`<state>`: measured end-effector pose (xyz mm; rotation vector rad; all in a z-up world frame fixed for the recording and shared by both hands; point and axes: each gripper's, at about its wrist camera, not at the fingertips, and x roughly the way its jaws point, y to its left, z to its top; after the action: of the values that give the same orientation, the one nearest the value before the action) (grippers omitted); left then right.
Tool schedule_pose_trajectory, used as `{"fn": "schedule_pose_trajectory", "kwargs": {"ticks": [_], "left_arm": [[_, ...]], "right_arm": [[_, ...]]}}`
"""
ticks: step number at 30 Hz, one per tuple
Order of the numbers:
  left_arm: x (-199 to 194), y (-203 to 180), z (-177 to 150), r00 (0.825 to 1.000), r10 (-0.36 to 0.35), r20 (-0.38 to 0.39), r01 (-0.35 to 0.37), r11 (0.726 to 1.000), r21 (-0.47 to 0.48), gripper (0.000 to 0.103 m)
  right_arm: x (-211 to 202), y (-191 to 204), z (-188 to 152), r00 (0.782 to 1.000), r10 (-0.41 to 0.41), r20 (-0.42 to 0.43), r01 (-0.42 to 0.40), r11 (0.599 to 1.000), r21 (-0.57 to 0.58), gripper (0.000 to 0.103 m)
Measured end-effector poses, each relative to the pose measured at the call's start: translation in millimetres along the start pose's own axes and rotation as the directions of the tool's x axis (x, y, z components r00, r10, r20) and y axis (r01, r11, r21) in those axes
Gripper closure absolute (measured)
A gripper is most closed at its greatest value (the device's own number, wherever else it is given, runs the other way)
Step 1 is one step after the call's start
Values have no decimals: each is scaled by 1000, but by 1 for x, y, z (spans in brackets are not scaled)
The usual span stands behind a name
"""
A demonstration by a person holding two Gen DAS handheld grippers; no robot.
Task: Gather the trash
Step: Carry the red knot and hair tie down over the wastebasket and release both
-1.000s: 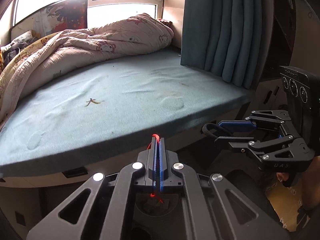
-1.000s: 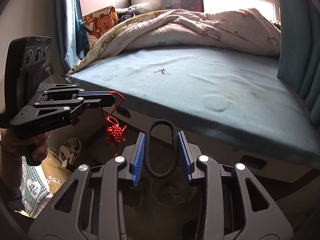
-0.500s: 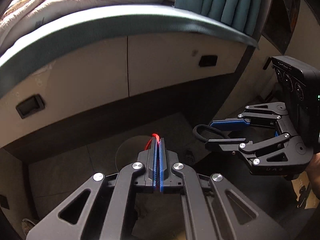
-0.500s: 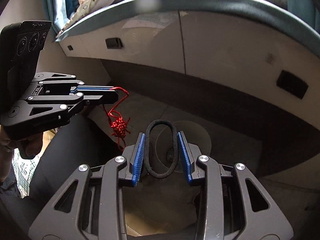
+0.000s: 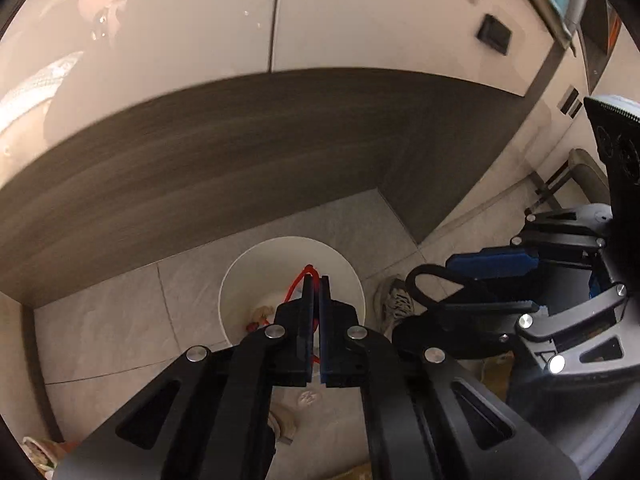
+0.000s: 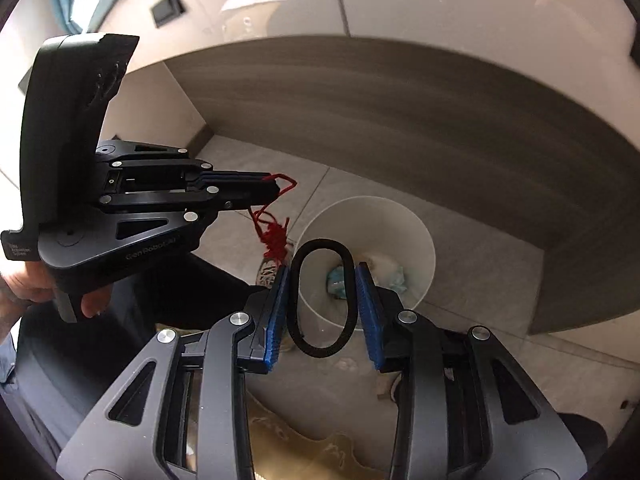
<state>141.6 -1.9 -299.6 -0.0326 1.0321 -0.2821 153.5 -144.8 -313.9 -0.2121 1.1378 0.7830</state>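
Note:
My left gripper (image 5: 315, 280) is shut on a red knotted cord (image 5: 299, 280), whose tassel hangs below it in the right wrist view (image 6: 274, 236). My right gripper (image 6: 322, 270) is shut on a black hair band (image 6: 322, 300), held as an upright loop between the blue pads; the band also shows in the left wrist view (image 5: 434, 284). A white round trash bin (image 5: 240, 280) stands on the tiled floor right below both grippers, with crumpled paper inside it (image 6: 394, 276). The left gripper also shows in the right wrist view (image 6: 276, 190), left of the bin (image 6: 424, 236).
A dark wooden plinth (image 5: 200, 168) and cream cabinet fronts (image 5: 380, 12) of the bed base rise behind the bin. A sneaker (image 5: 394, 304) lies on the floor right of the bin. My leg in dark trousers (image 6: 132, 320) is at lower left.
Both grippers have tilted further down from the bed front to the floor and now hover over the white bin. Each keeps hold of its item.

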Motion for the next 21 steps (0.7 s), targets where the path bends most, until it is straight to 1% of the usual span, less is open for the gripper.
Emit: {"fn": "schedule_pose_trajectory", "kwargs": {"ticks": [3,7,9,11,12,13,14,15,17,18,21], "left_arm": [[14,7,-1,1000,-13,-7,13,1000,-17,102],[32,14,-2,998,-26,-51,25,999,-25,102],[40,20,1,997,-29,-68,27,999,-33,102],[46,27,0,995,-43,-85,39,998,-49,92],[49,31,0,995,-43,-90,38,998,-57,69],[51,34,0,995,-41,-90,35,997,-65,43],[51,37,0,996,-40,-84,34,997,-72,36],[51,40,0,996,-39,-80,33,996,-79,34],[51,44,1,996,-28,-80,21,995,-95,23],[50,47,1,997,-12,-71,4,994,-106,12],[38,57,0,999,16,-45,-22,990,-137,8]], "right_arm": [[15,-7,3,1000,2,-16,-2,1000,5,72],[32,-16,4,999,3,-43,-2,1000,9,72],[41,-20,12,998,2,-58,-1,1000,13,72],[50,-23,16,997,4,-73,-3,1000,15,72],[54,-25,18,997,4,-78,-3,1000,15,72],[58,-26,18,997,6,-83,-4,1000,16,72],[60,-29,17,996,7,-88,-6,1000,17,72],[63,-30,18,996,9,-93,-7,1000,19,72],[69,-33,18,995,12,-104,-10,1000,21,72],[71,-34,18,994,12,-110,-9,1000,21,72],[79,-34,19,991,9,-131,-6,1000,22,72]]}}
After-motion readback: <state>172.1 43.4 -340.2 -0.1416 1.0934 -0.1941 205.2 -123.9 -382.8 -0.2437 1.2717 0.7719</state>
